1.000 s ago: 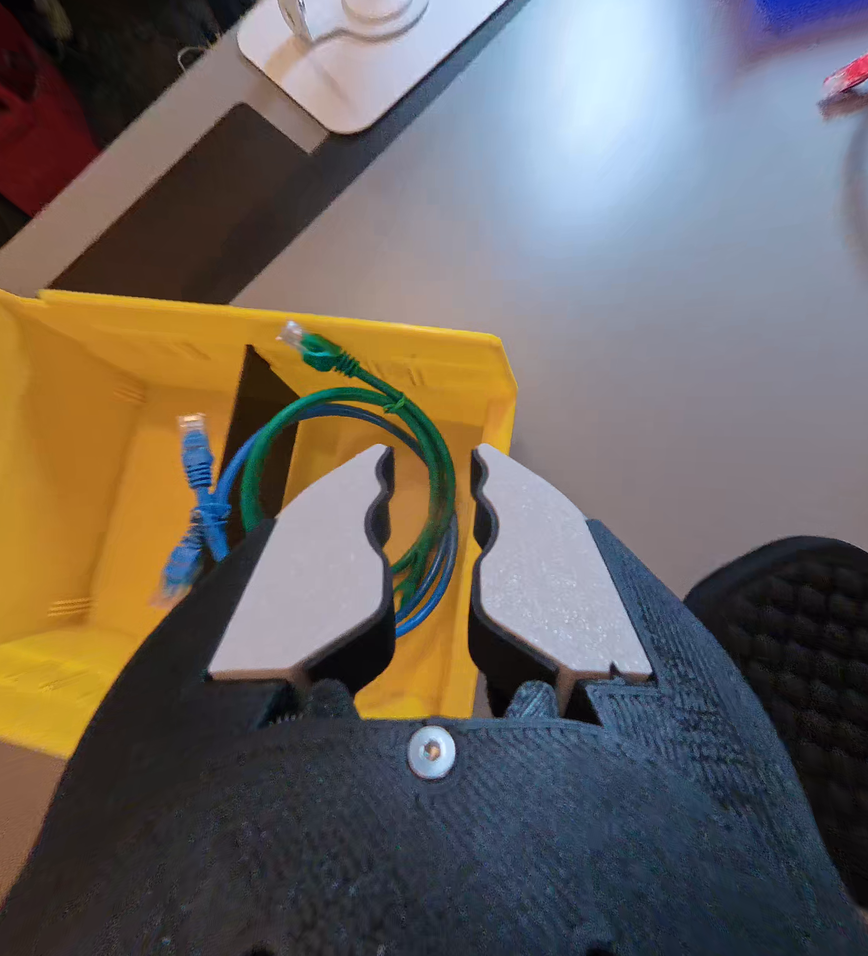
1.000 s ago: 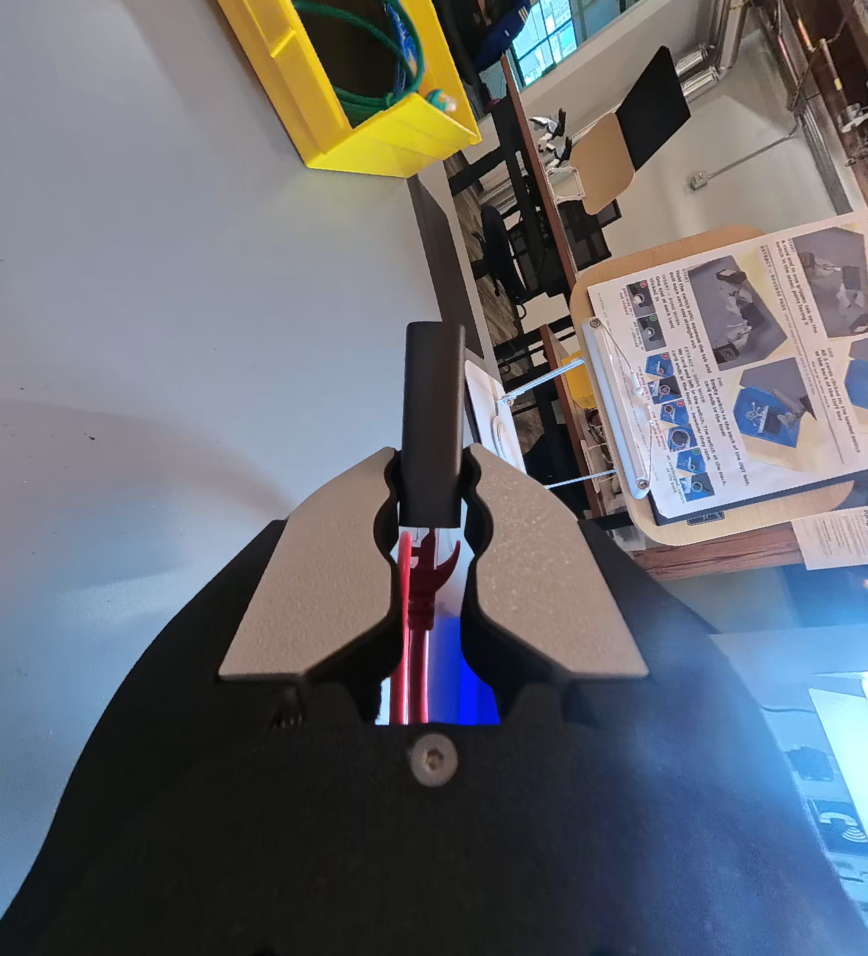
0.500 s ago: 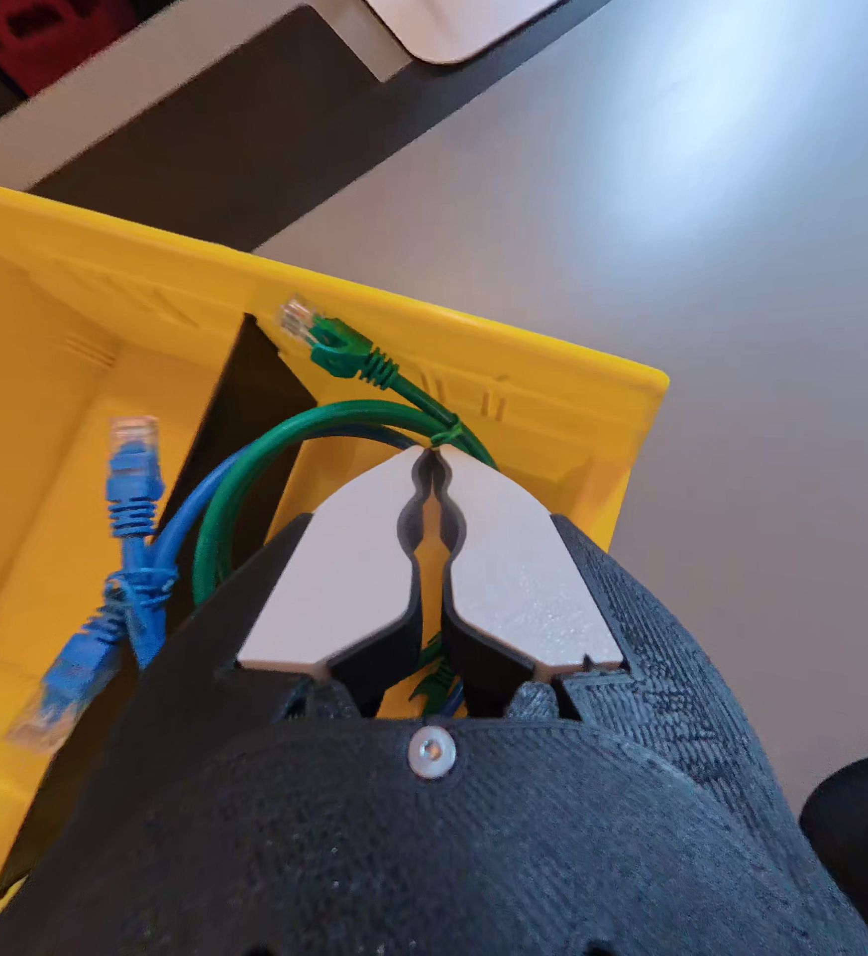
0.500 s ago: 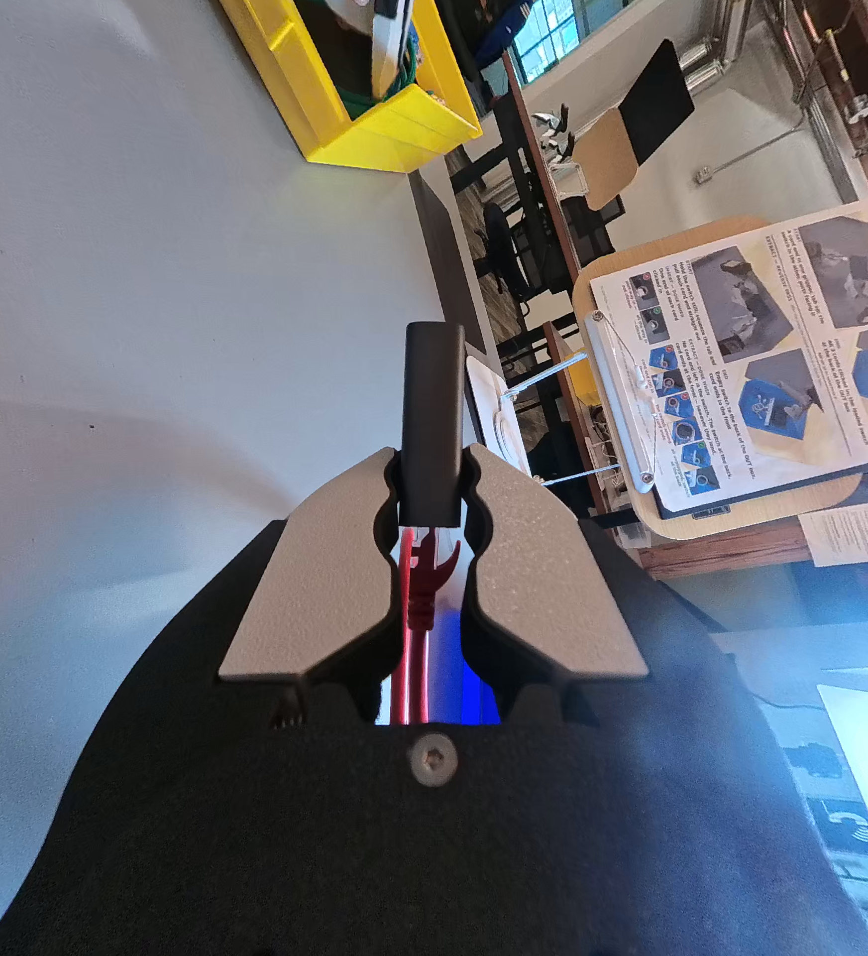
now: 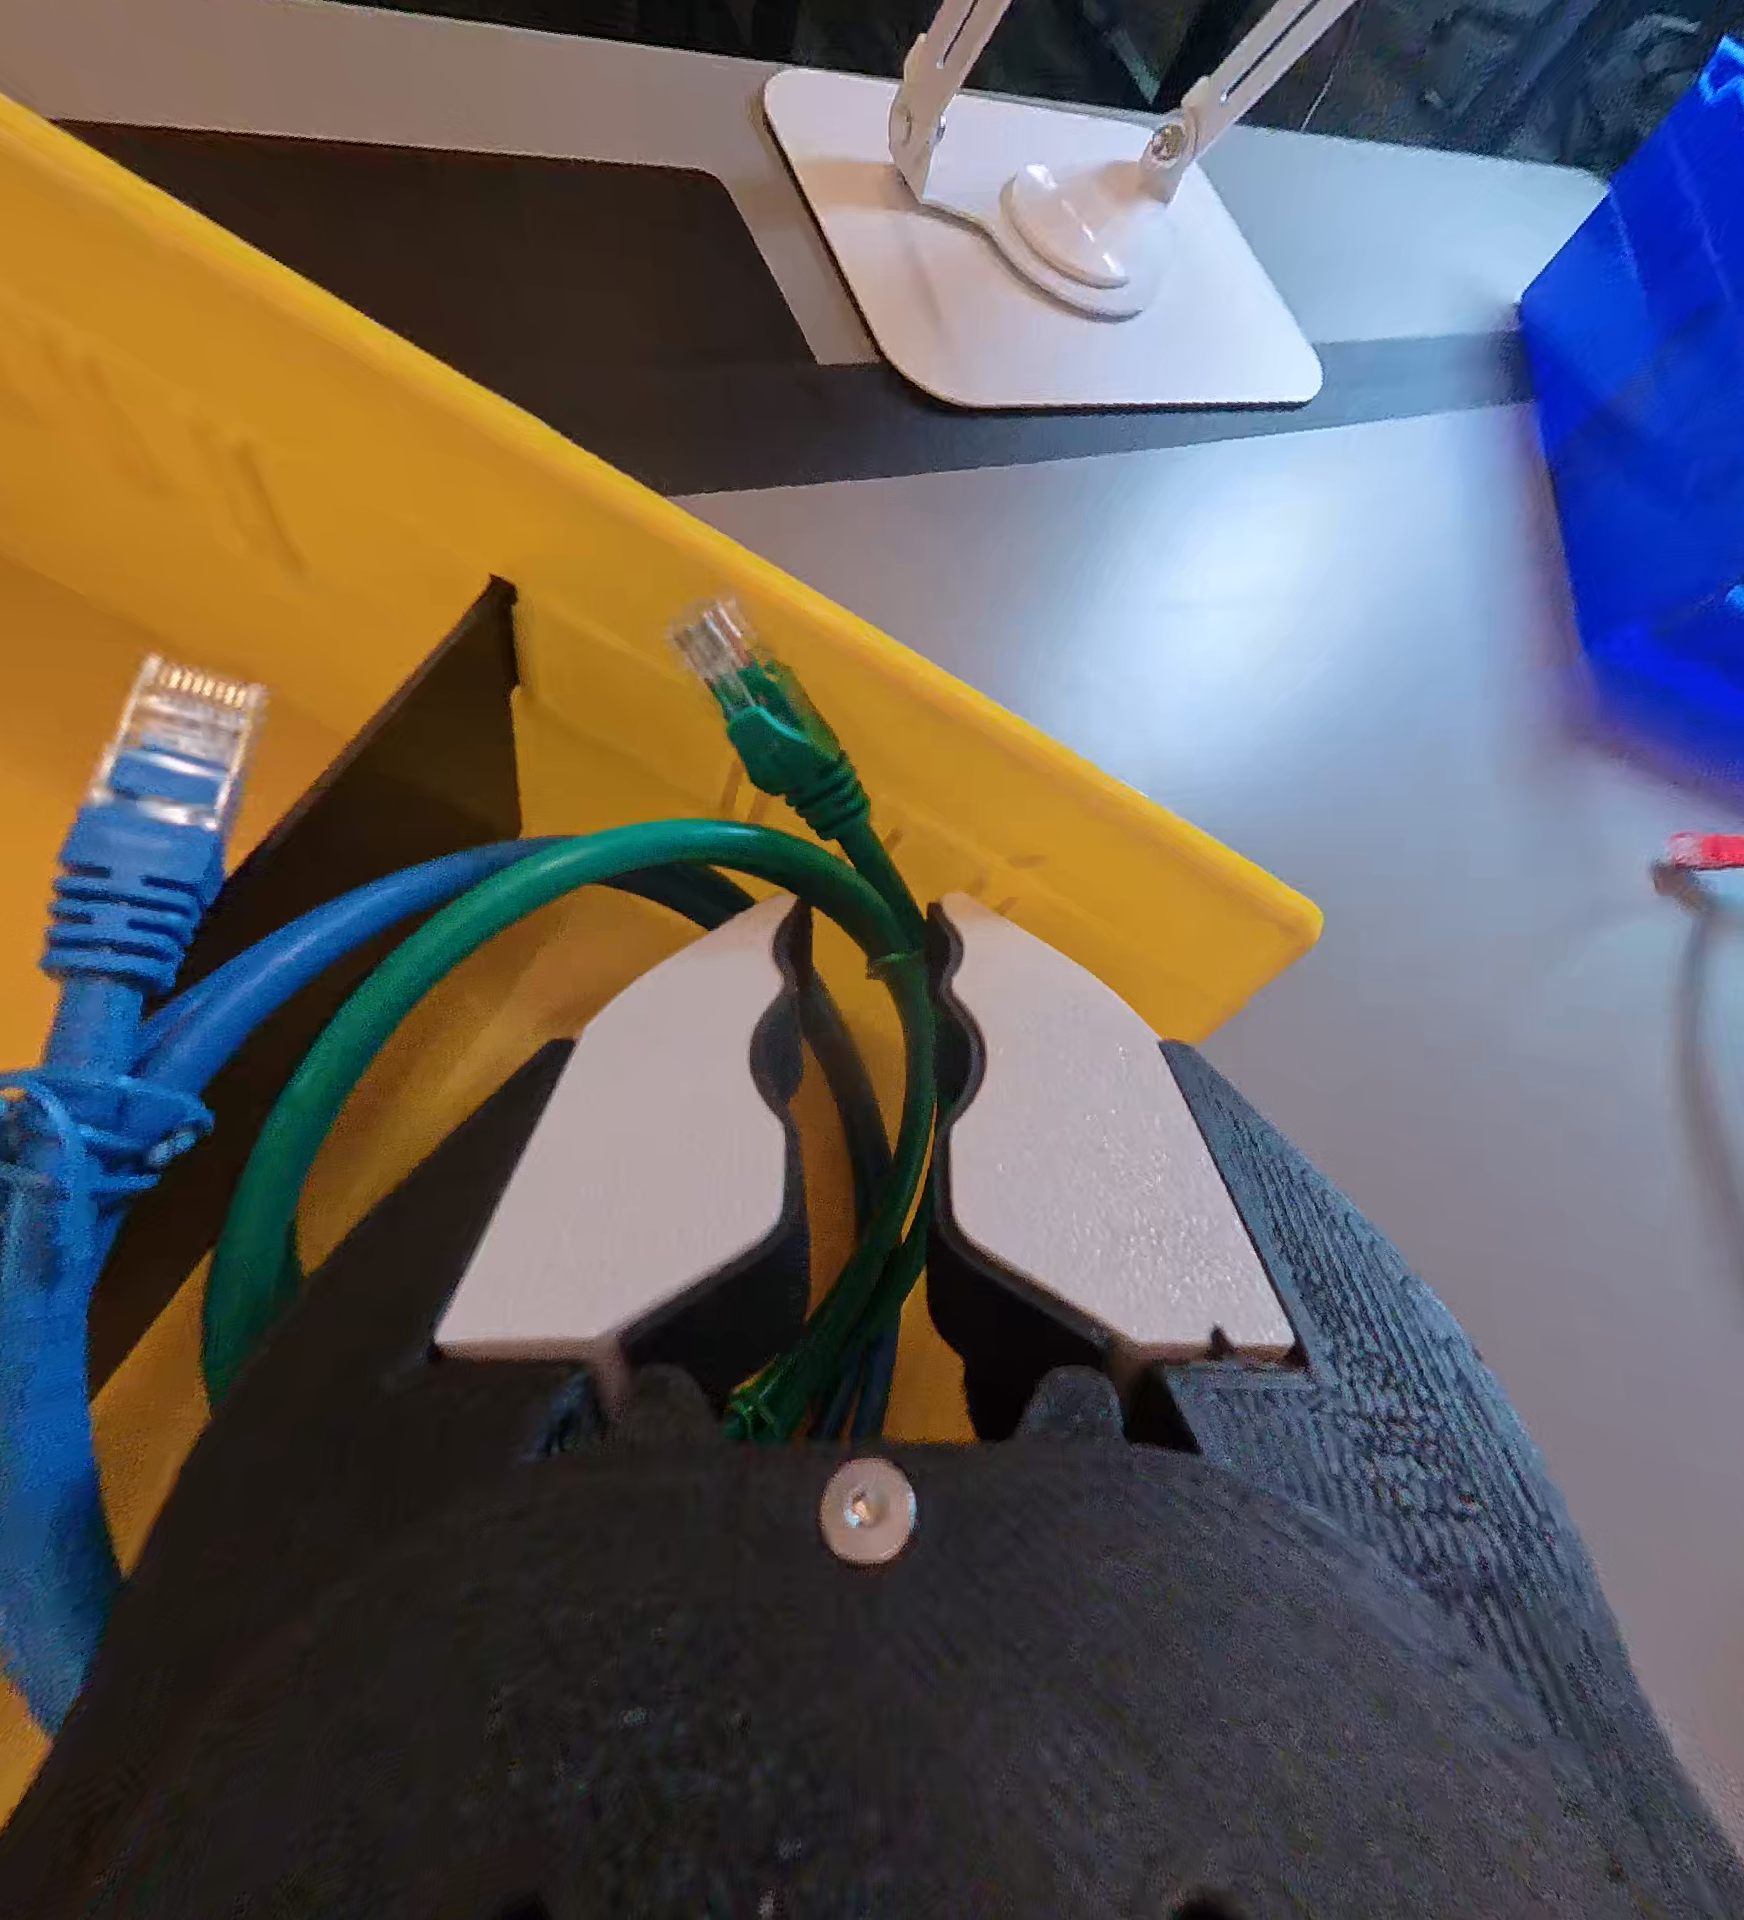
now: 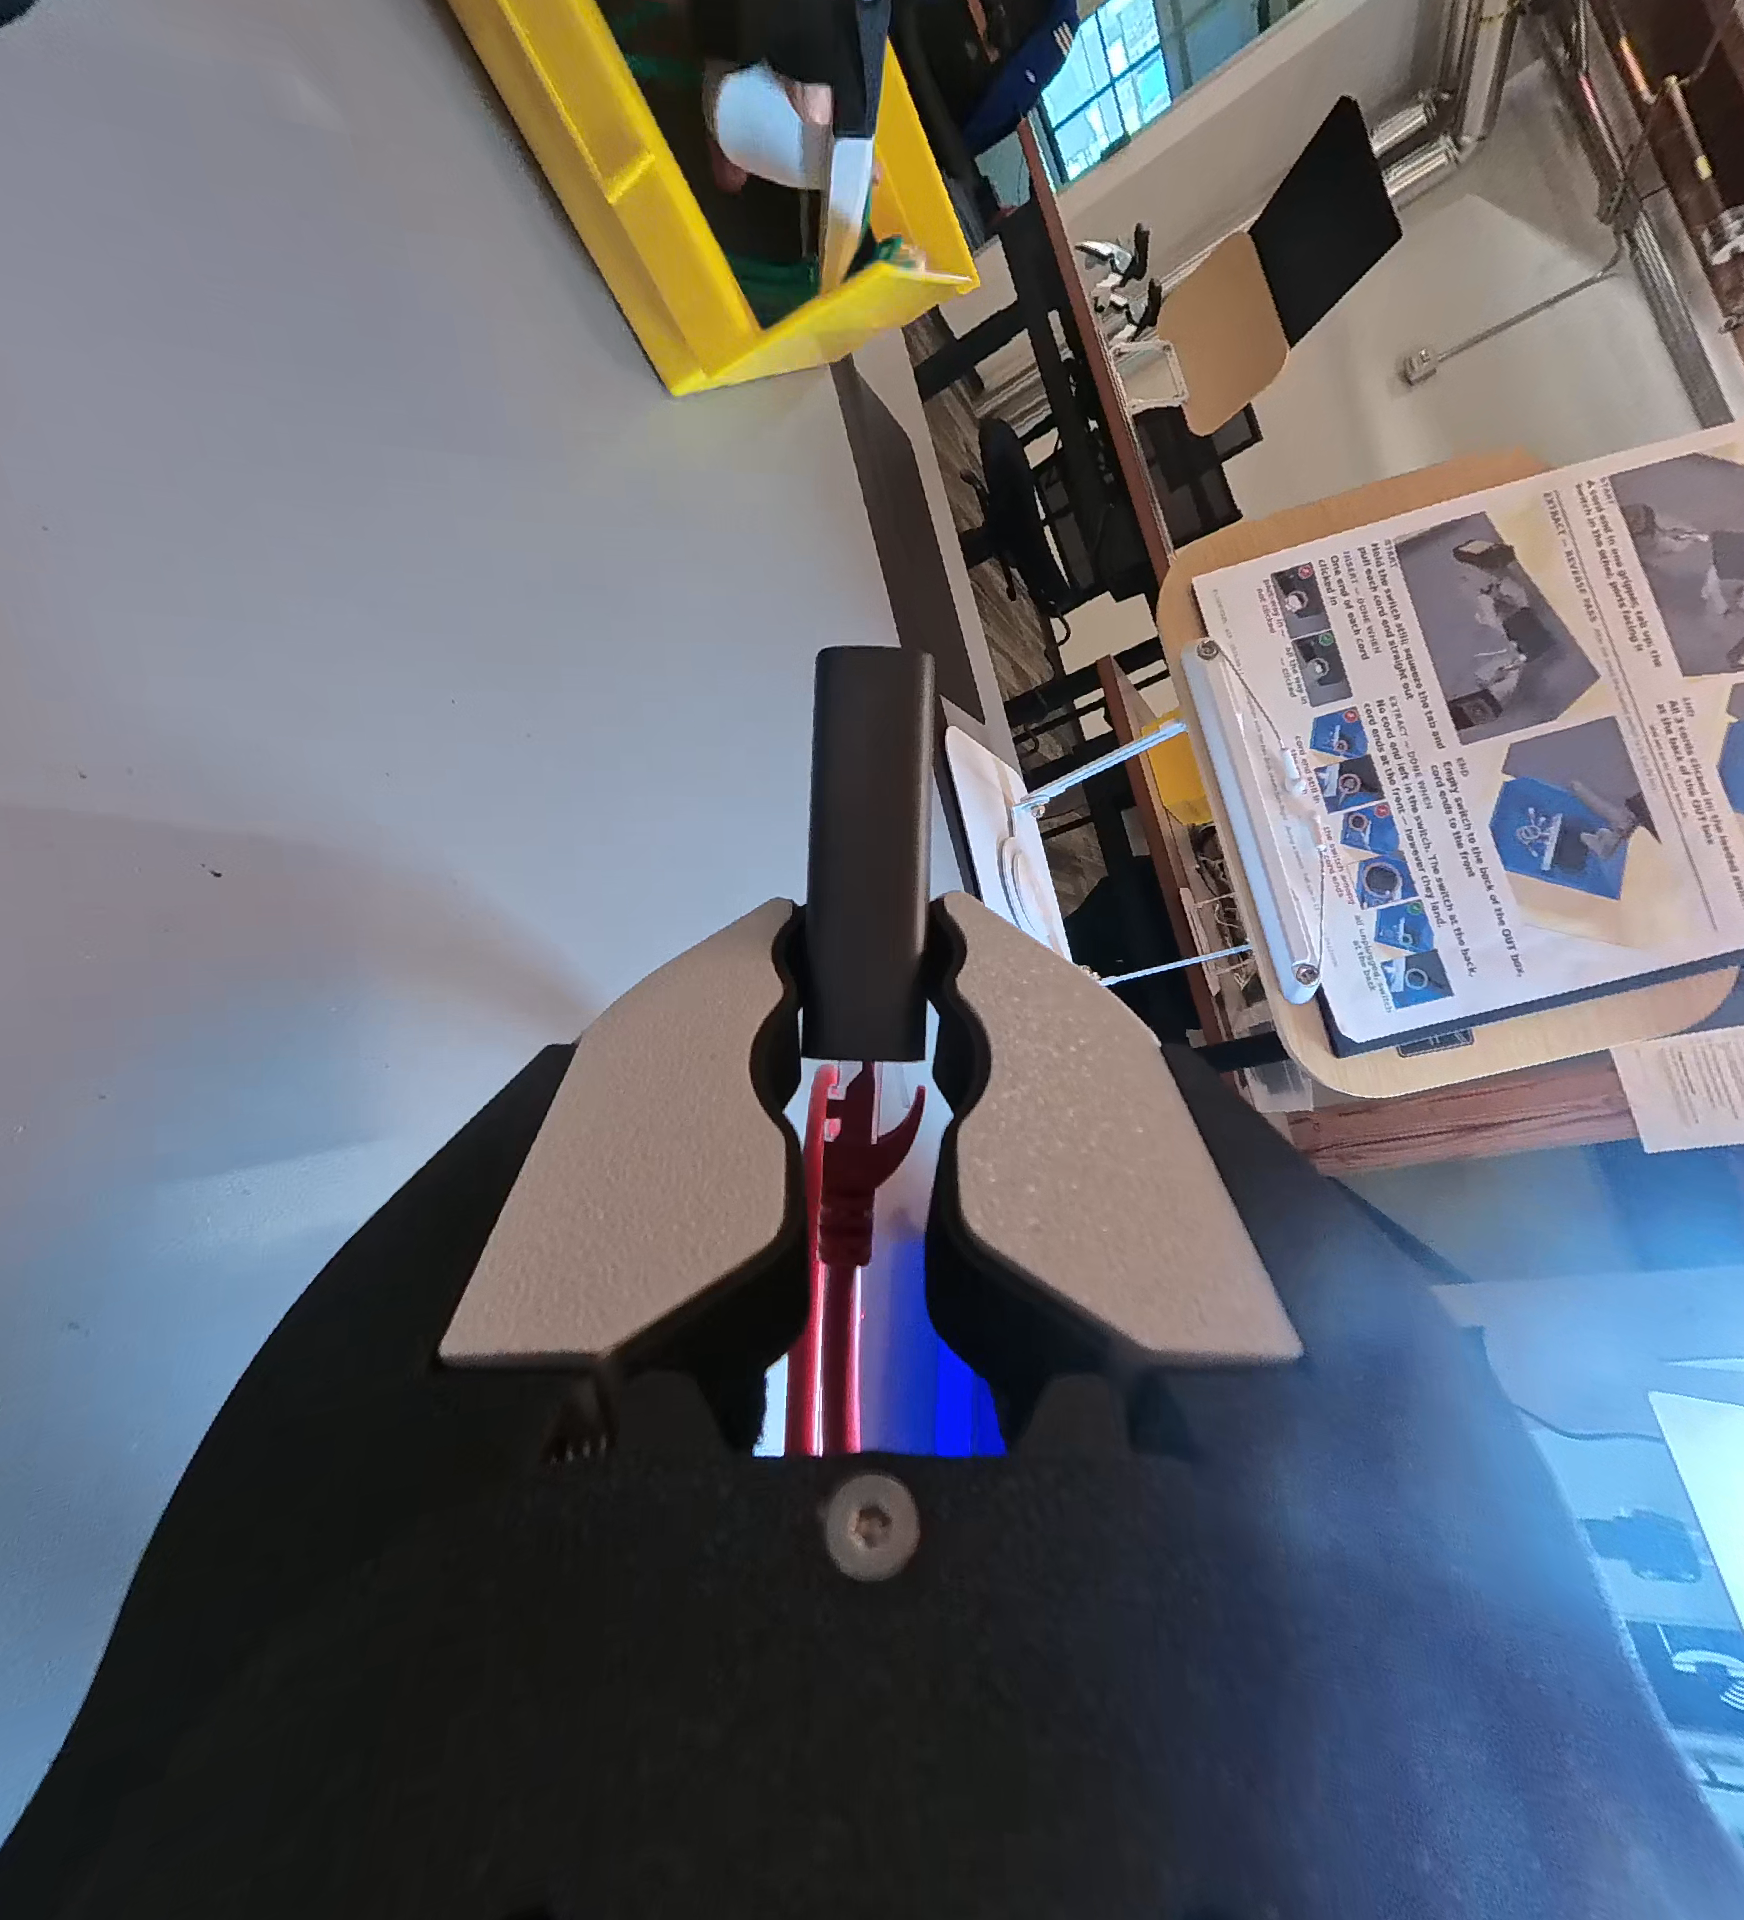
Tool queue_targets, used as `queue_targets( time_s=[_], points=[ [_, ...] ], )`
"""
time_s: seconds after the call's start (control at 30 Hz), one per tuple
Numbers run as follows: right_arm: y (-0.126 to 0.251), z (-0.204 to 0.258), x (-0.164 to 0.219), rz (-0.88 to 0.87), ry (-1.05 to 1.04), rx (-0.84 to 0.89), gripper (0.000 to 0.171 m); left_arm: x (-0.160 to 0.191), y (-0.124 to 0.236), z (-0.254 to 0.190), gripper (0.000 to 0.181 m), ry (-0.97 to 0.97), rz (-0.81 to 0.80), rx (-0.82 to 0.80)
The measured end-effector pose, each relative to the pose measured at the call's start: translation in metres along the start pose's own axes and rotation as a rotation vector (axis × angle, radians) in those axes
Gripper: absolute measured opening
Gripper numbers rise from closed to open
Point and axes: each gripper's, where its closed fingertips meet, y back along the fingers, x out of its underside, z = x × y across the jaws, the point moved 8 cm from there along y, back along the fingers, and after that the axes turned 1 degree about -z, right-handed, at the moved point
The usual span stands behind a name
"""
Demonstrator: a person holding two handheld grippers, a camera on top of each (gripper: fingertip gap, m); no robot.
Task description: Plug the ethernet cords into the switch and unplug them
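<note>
Green ethernet cord coiled in a yellow bin passes between the left gripper's narrowly parted jaws, while the right gripper clamps the black switch

Bright daylight, glare on the grey table (wide-angle warp, edges blurred)

A grey tabletop fronts daylit windows, a wood-backed chair and a pale wall.
</note>
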Motion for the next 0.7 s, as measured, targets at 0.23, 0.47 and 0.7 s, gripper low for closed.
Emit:
queue_targets(
  time_s=[0.23, 0.47, 0.7],
  points=[
    [0.001, 0.000, 0.003, -0.004, -0.010, -0.014, 0.021, -0.002, 0.004, -0.002, 0.013, -0.009, -0.041, 0.042],
    [0.001, 0.000, 0.004, -0.001, -0.009, -0.014, 0.021, -0.021, 0.052, -0.023, 0.011, -0.282, -0.012, -0.053],
    [-0.001, 0.003, 0.000, -0.001, 0.002, -0.021, 0.021, -0.052, 0.115, -0.064, 0.011, -0.584, 0.027, -0.180]
  ],
)
